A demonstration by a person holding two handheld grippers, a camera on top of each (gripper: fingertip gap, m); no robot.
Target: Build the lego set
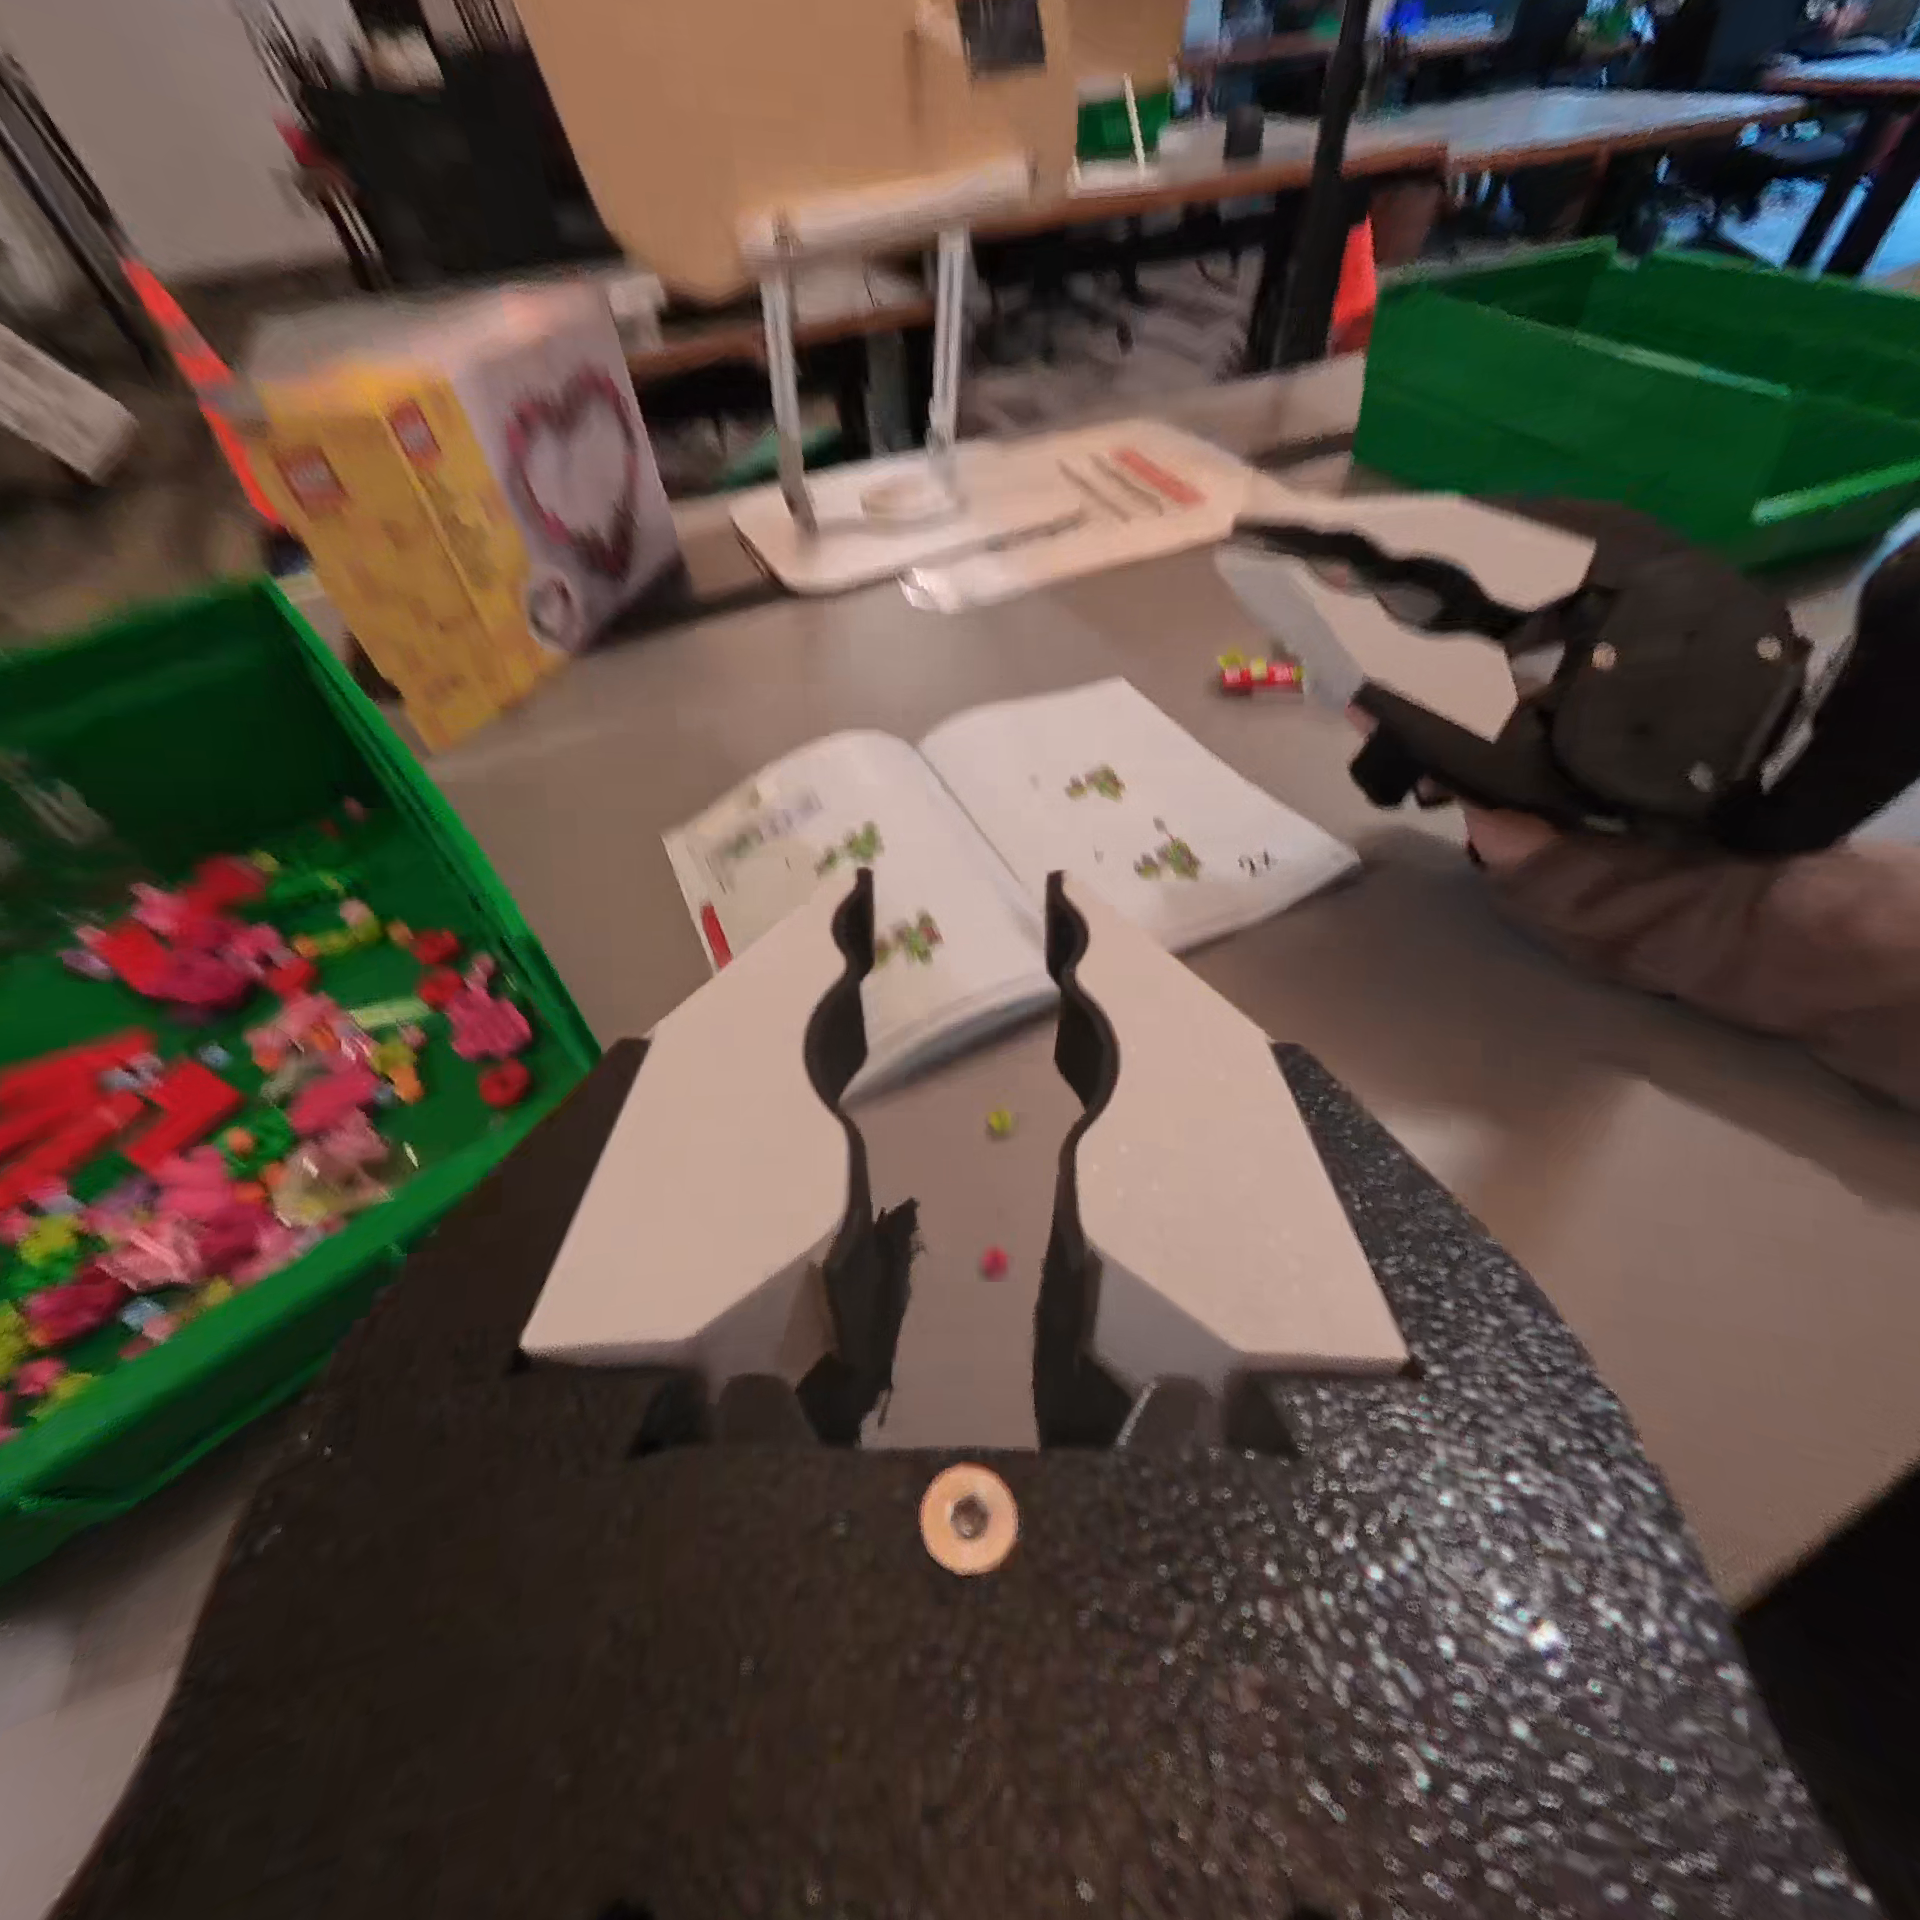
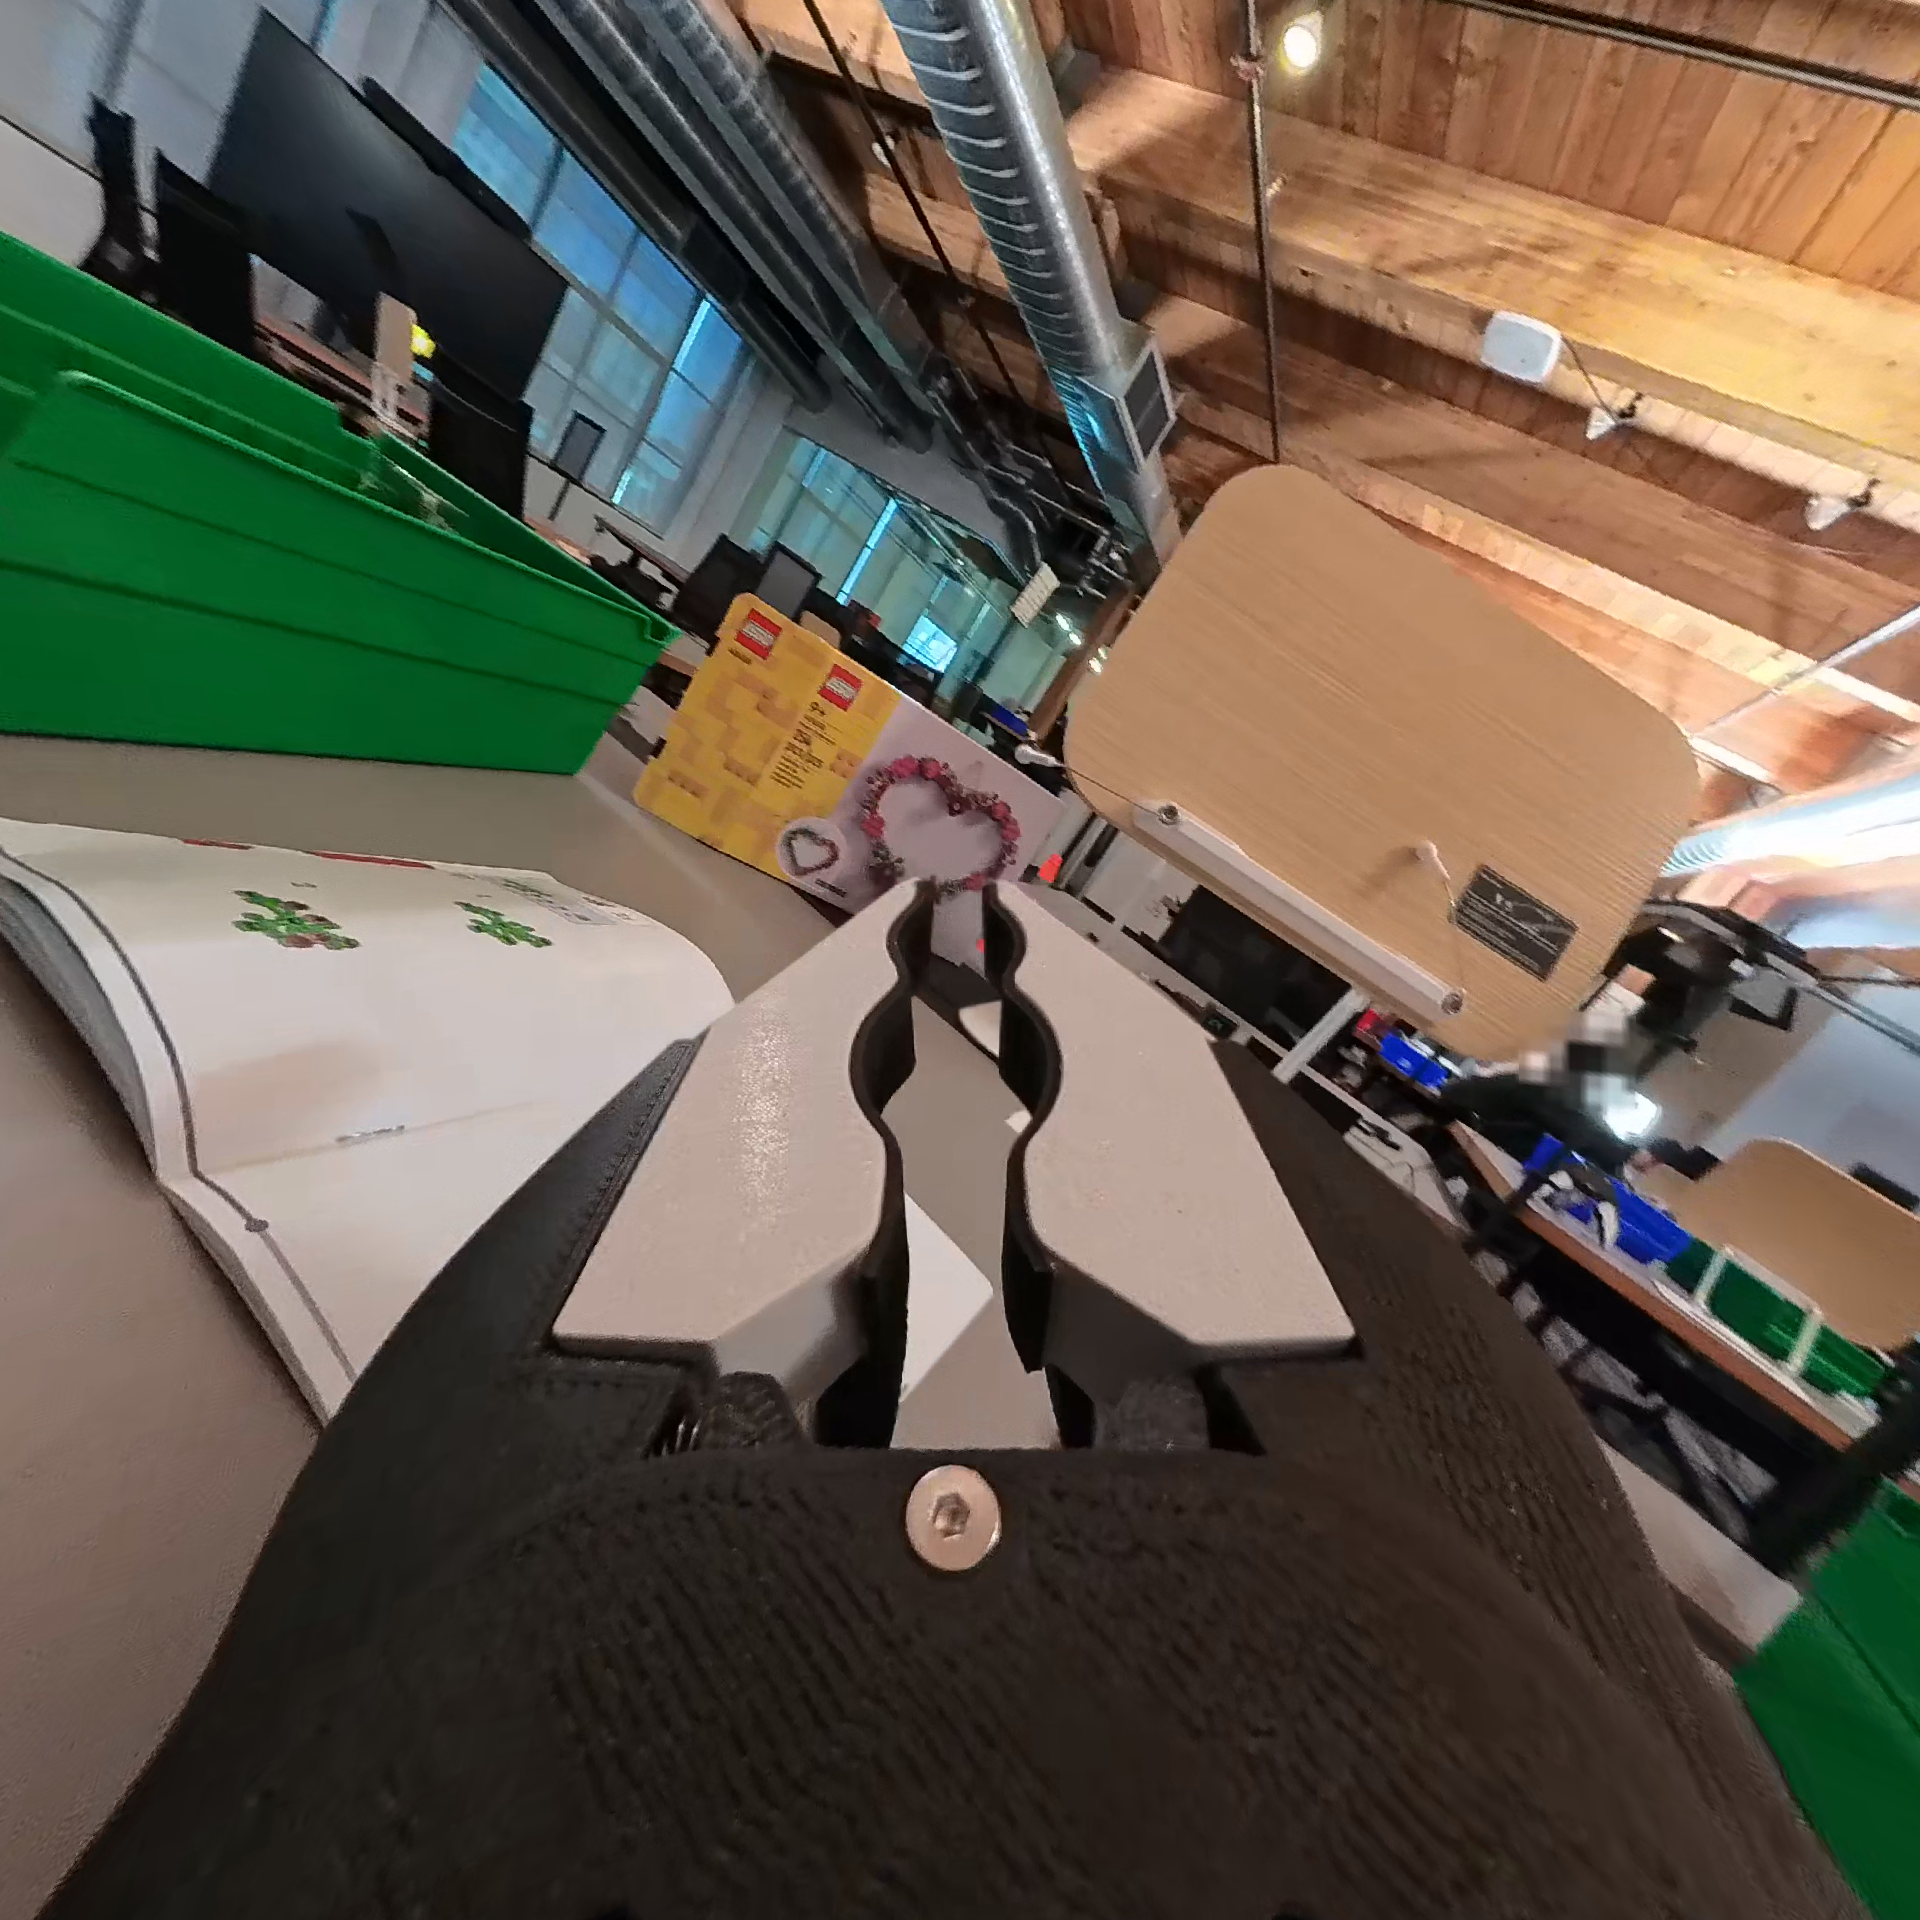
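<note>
Left wrist view only: green bin full of pink and red lego pieces at the left, two tiny loose bricks on the grey table between the fingers, one small built piece far right.

Both views: one open booklet in the middle, one yellow lego box far behind.

Right wrist view only: wooden ceiling, silver pipe.

Left gripper: wide apart, holding nothing.

Right gripper: a little apart, holding nothing, low beside the booklet.
</note>
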